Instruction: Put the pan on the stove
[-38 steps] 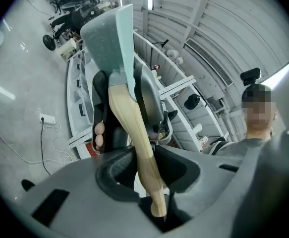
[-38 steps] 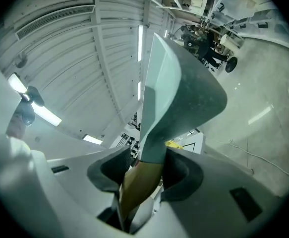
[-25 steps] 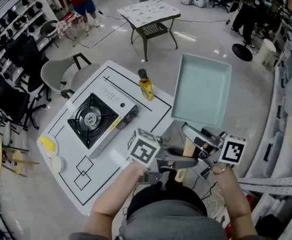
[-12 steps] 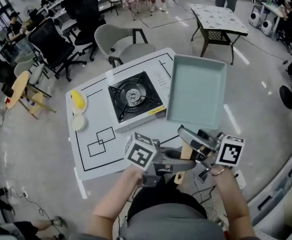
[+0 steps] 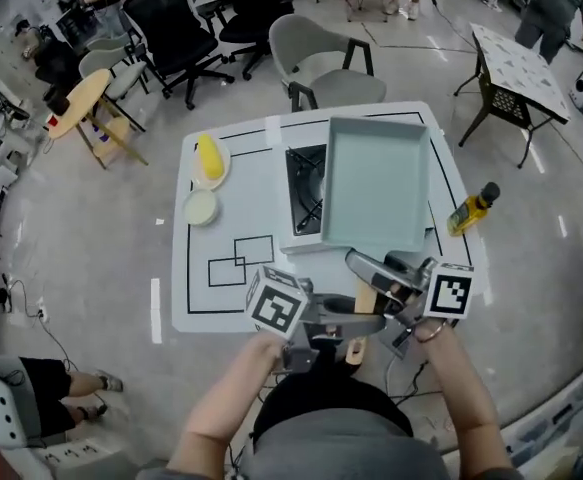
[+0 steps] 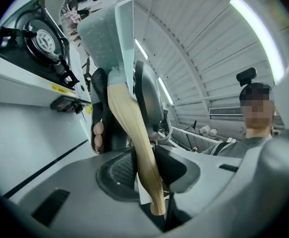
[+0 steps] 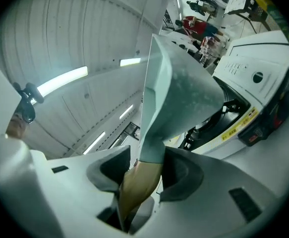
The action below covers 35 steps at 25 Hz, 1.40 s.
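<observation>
A pale teal square pan (image 5: 376, 183) with a wooden handle (image 5: 364, 298) is held up over the right part of the black-topped portable stove (image 5: 304, 188), hiding much of it. My left gripper (image 5: 366, 320) is shut on the handle from the left. My right gripper (image 5: 366, 268) is shut on the handle nearer the pan. In the left gripper view the handle (image 6: 129, 128) runs between the pads up to the pan (image 6: 107, 33), with the stove (image 6: 30, 38) at left. In the right gripper view the pan (image 7: 179, 98) rises from the clamped handle (image 7: 137, 187) above the stove (image 7: 248, 108).
The white table (image 5: 221, 288) carries black marked outlines. A yellow item on a plate (image 5: 209, 158) and a small pale dish (image 5: 200, 207) sit left of the stove. An oil bottle (image 5: 471, 208) stands at the table's right edge. Office chairs (image 5: 321, 53) stand behind.
The view has swung round the table. The pan, earlier to the right of the stove, now hangs over the stove's right part. Both grippers keep their hold on the handle.
</observation>
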Each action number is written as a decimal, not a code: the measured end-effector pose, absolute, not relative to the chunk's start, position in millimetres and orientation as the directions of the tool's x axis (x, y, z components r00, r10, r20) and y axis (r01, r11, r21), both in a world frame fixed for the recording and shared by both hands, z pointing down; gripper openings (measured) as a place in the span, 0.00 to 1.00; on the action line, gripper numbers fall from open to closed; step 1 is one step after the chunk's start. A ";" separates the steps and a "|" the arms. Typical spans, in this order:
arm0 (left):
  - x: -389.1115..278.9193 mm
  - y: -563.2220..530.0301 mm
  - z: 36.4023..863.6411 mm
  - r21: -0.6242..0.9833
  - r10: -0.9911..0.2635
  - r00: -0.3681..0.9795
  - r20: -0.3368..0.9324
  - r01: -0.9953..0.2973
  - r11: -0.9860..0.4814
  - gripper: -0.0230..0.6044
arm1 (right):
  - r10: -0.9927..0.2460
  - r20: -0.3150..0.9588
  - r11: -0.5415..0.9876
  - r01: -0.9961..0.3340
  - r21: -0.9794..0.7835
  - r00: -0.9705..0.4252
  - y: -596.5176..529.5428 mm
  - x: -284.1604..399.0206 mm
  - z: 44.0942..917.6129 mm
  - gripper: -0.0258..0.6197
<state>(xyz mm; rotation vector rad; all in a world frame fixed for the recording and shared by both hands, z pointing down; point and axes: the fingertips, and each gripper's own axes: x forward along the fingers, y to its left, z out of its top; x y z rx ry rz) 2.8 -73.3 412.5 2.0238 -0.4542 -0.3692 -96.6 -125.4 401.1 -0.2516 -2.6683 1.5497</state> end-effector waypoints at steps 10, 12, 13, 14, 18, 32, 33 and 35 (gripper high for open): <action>-36.7 -101.1 431.9 0.913 -0.566 0.823 -0.056 -0.187 -0.363 0.20 | 0.278 -0.014 0.408 0.131 -0.904 -0.960 -140.4 -141.8 428.5 0.32; -40.8 -106.1 434.8 0.920 -0.577 0.815 -0.052 -0.186 -0.346 0.20 | 0.286 -0.010 0.392 0.127 -0.911 -0.958 -144.5 -145.8 433.1 0.32; -42.7 -108.1 435.6 0.923 -0.582 0.811 -0.054 -0.182 -0.340 0.20 | 0.292 -0.009 0.385 0.126 -0.914 -0.956 -146.0 -148.2 434.7 0.32; -44.6 -109.6 436.2 0.925 -0.588 0.807 -0.058 -0.178 -0.335 0.20 | 0.299 -0.008 0.380 0.127 -0.916 -0.954 -146.6 -150.7 436.3 0.32; -51.6 -114.5 439.0 0.931 -0.612 0.789 -0.061 -0.176 -0.319 0.20 | 0.329 0.010 0.366 0.118 -0.923 -0.944 -148.2 -158.4 442.9 0.32; -62.2 -132.8 448.2 0.966 -0.660 0.750 -0.041 -0.140 -0.219 0.20 | 0.372 0.045 0.279 0.065 -0.958 -0.927 -162.7 -168.6 464.1 0.32; -62.9 -133.5 447.9 0.968 -0.663 0.748 -0.043 -0.134 -0.214 0.20 | 0.372 0.052 0.272 0.055 -0.961 -0.927 -163.3 -168.9 465.2 0.32; -64.2 -134.7 447.4 0.972 -0.668 0.743 -0.045 -0.122 -0.201 0.20 | 0.373 0.059 0.262 0.044 -0.964 -0.926 -164.5 -169.7 466.6 0.32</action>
